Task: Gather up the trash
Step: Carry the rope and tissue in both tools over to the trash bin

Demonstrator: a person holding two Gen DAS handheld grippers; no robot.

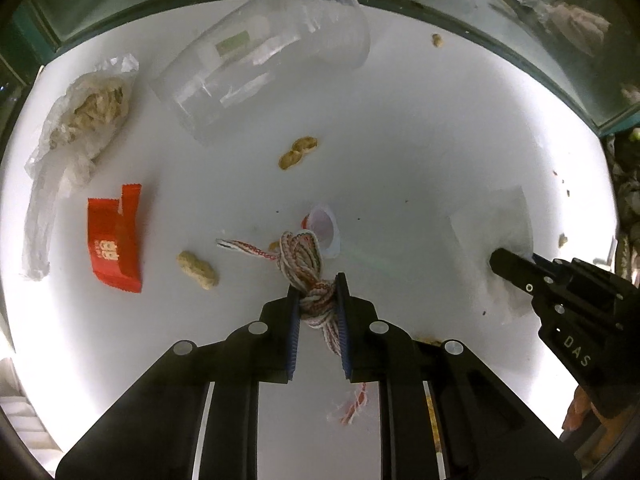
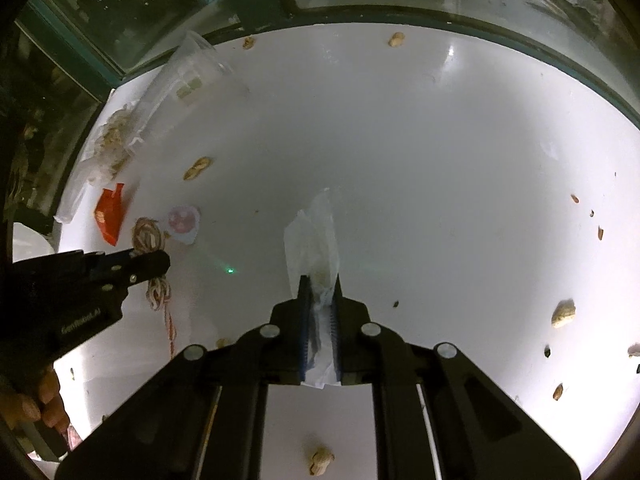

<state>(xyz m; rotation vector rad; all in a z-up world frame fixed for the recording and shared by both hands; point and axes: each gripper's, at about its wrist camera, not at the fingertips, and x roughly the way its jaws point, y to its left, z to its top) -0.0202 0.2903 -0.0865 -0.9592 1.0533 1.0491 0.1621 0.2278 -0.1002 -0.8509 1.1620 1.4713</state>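
Left tool point(image 1: 318, 280): pads pinch a knotted bundle of red-and-white string point(image 1: 308, 268) at its knot. Loops of the bundle stick out past the fingertips; a frayed tail hangs below, btw the fingers. Tool points steeply down at the white counter point(image 1: 400, 140).

Right tool point(image 2: 320, 280): pads pressed onto a crumpled clear plastic wrapper point(image 2: 316, 224). Wrapper runs up btw the fingers and out past the tips, far end lying over the counter. Something pale inside it near the tips, can't tell what. In the left view the same tool shows at right edge, tips on the wrapper.

Other trash on counter, left view:
- clear plastic cup point(image 1: 260, 52) on its side, far side, mouth toward the dark window frame point(image 1: 460, 12).
- thin plastic bag point(image 1: 80, 128) w/ beige crumbs or shells inside, far left.
- red snack wrapper point(image 1: 114, 244), flat, left of the string, apart from it.
- whole peanut point(image 1: 198, 270) btw red wrapper and string bundle; split peanut shell point(image 1: 298, 152) further out, below the cup; another shell point(image 1: 438, 40) near the far rim.
- small white-and-pink lid point(image 1: 324, 226) just beyond the string loops, touching or nearly so, can't tell.

Right view: more peanuts and shell bits scattered at right edge of counter, one peanut point(image 2: 320, 460) under the tool body. Green light dot point(image 2: 231, 270) on the counter btw the two tools. Fingers of a hand point(image 2: 44, 400) grip the left tool's handle at lower left.
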